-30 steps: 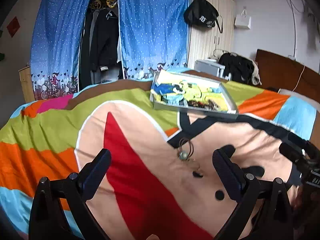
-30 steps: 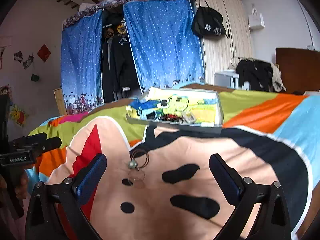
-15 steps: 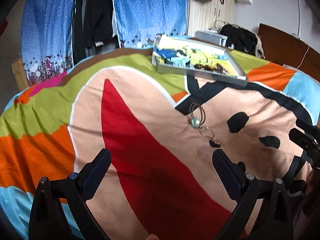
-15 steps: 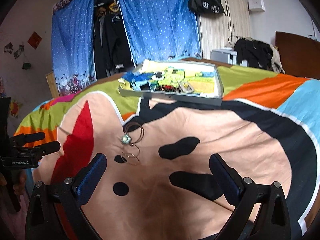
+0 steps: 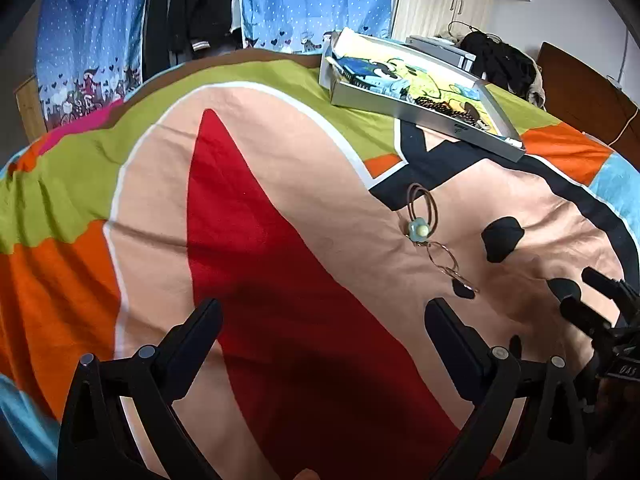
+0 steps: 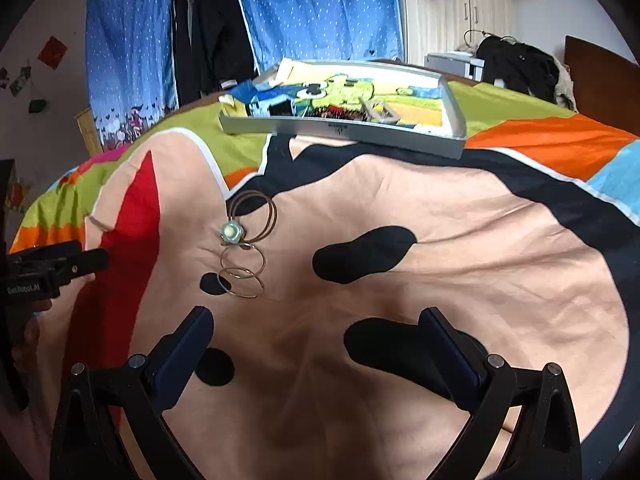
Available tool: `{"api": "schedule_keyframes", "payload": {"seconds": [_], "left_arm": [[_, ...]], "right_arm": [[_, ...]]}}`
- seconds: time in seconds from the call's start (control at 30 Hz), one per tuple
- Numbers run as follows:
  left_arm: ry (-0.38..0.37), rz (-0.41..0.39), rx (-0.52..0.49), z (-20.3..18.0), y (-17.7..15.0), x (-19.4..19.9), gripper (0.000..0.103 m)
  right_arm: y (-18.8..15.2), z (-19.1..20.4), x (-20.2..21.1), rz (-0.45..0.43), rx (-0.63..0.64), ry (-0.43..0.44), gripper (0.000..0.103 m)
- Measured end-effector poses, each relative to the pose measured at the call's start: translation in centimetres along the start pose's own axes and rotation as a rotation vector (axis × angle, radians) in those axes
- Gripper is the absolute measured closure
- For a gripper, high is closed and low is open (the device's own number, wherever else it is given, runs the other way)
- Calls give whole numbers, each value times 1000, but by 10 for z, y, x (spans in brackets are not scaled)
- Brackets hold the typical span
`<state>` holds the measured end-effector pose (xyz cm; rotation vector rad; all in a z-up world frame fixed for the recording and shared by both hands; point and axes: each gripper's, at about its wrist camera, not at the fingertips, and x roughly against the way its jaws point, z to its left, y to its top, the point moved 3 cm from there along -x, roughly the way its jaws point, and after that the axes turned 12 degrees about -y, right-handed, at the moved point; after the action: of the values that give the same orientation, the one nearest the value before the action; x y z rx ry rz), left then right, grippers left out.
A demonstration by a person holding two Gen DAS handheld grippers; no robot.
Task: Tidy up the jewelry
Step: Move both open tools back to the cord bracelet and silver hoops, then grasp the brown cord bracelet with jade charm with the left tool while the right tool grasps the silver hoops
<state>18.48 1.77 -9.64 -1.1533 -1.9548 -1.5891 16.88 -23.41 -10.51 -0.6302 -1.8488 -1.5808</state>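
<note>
We see a shallow grey rectangular tray [image 6: 344, 130] with a cartoon-printed lining resting on the colourful patchwork bedspread [image 6: 460, 240], toward the far side of the bed. Inside it we make out a strand of dark beads [image 5: 440, 105] and a few small pieces near the front wall, too small for us to name.

The jewellery lies on the peach patch of the bedspread, well apart from the tray: a brown cord loop with a pale green flower bead [image 6: 232, 232], and just beside it two thin metal hoop rings [image 6: 242, 276] that overlap each other, the nearer one crossing a black spot in the print.

Our left gripper [image 5: 322, 334] hangs low over the red patch, its black jaws spread wide and holding nothing; the jewellery sits ahead and to its right. Our right gripper [image 6: 316, 338] hovers above the peach area with its blue-padded jaws also spread wide and empty, the rings ahead and to its left. Each gripper shows at the edge of the other's view, and a hand [image 6: 24, 334] grips the left tool's handle.
</note>
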Motion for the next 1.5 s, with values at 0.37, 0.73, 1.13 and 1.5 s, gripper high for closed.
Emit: {"api": "schedule_keyframes", "payload": {"seconds": [0.37,0.73,1.13,1.5], "left_arm": [[-95,-18,-23,6,25,-33,4],[-267,-61,-15,2,67,-74,5],[-391,74,28,7,76,-129,36],[-309,90,71,19,76,-134,74]], "right_arm": [[7,19,-45,69,54,36,0],[26,18,-91,114,54,22,0],[24,31,-121,191,97,17,0],[27,36,-132,212,110,-63,0]]}}
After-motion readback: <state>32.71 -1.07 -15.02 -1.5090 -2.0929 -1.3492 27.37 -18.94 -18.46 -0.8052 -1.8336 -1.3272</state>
